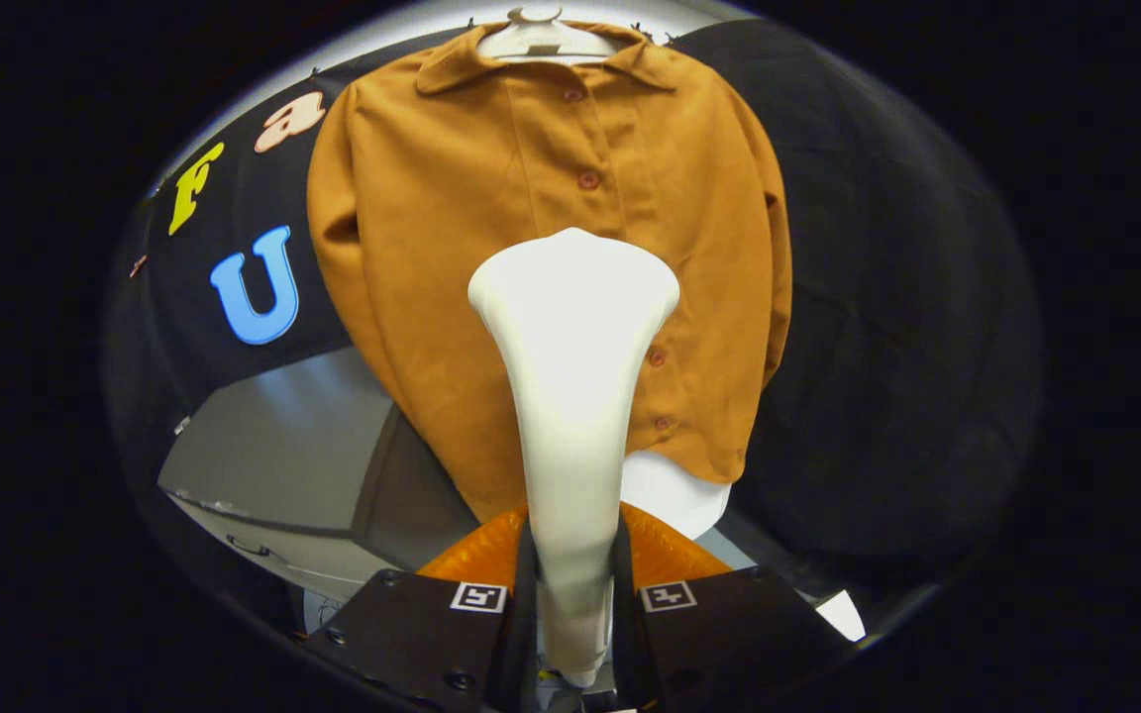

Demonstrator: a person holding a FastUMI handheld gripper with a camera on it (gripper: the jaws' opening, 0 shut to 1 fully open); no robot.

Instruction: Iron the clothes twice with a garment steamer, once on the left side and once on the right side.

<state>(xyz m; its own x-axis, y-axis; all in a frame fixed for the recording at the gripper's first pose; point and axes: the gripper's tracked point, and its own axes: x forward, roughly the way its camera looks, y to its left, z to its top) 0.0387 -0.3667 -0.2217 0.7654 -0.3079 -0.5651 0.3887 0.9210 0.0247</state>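
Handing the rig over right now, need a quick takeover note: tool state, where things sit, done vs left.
Tool: fingers shut on the white garment steamer, handle clamped between them, head up front.
Orange shirt: buttoned, on a white hanger against the booth wall, just beyond the steamer head, which is lined up near the button placket; contact cannot be told.
Done: steamer picked up and brought to the shirt.
Left: cannot tell whether either pass, left or right, is done.
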